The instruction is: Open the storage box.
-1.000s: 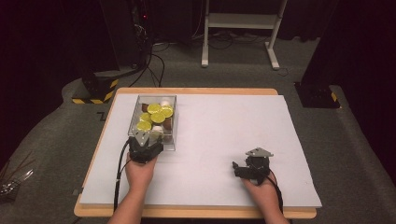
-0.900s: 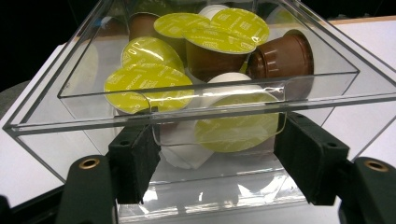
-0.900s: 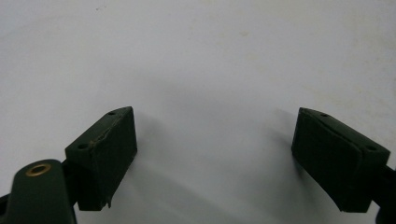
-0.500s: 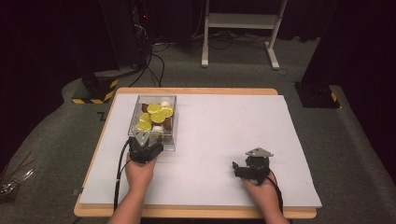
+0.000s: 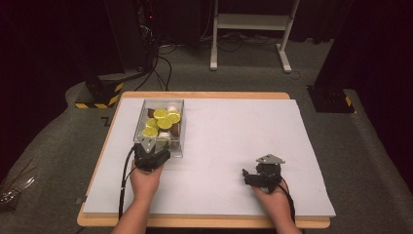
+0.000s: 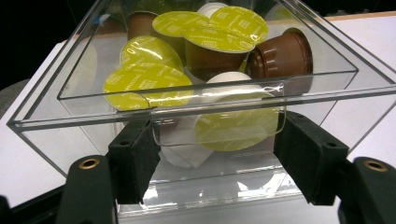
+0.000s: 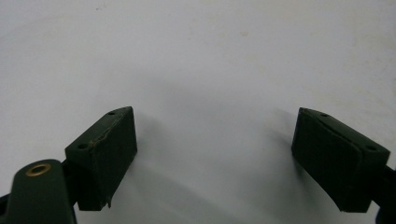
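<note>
High view looks down; left claw (image 6: 212, 154) camera nears bin (image 6: 201, 100).

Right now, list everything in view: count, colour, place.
Clear plastic box: one, transparent, left part of the table, holding the capsules.
Coffee capsules with yellow-green foil lids: several, brown or white bodies, piled in the box; exact count hidden.
White sheet covering the table: one, white, across the wooden tabletop.
Wooden table: one, light wood, centre.
White metal stand: one, on the floor behind.
Left gripper: black, jaws open at the box's near wall.
Right gripper: black, jaws open over bare sheet.
</note>
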The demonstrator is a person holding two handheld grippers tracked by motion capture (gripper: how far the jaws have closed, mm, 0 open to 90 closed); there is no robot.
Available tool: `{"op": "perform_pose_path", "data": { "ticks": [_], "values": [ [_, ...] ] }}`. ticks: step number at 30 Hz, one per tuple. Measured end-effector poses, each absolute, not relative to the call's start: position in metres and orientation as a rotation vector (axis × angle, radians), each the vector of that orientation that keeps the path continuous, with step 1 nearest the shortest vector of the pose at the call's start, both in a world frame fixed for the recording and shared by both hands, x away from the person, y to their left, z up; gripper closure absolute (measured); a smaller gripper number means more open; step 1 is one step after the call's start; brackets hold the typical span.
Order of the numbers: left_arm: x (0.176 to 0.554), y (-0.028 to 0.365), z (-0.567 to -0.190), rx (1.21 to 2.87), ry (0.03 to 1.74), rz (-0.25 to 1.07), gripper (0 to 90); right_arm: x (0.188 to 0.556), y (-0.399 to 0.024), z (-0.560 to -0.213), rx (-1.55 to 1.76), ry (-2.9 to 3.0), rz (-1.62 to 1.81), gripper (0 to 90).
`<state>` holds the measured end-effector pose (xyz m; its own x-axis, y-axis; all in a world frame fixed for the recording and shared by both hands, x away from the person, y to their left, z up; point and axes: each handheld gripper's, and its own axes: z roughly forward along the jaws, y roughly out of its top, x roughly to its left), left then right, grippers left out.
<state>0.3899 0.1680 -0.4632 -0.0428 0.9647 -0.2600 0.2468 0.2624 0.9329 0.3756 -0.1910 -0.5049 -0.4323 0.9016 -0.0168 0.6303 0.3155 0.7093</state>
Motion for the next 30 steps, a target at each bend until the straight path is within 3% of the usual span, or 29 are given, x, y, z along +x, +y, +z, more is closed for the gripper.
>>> {"op": "perform_pose_path", "data": {
  "ticks": [30],
  "values": [
    [0.373, 0.167, -0.465, 1.165, 1.5, 0.882, 32.4, 0.376, -0.191, -0.505, 1.357, 2.179, 0.89, 14.3]
  ]
}}
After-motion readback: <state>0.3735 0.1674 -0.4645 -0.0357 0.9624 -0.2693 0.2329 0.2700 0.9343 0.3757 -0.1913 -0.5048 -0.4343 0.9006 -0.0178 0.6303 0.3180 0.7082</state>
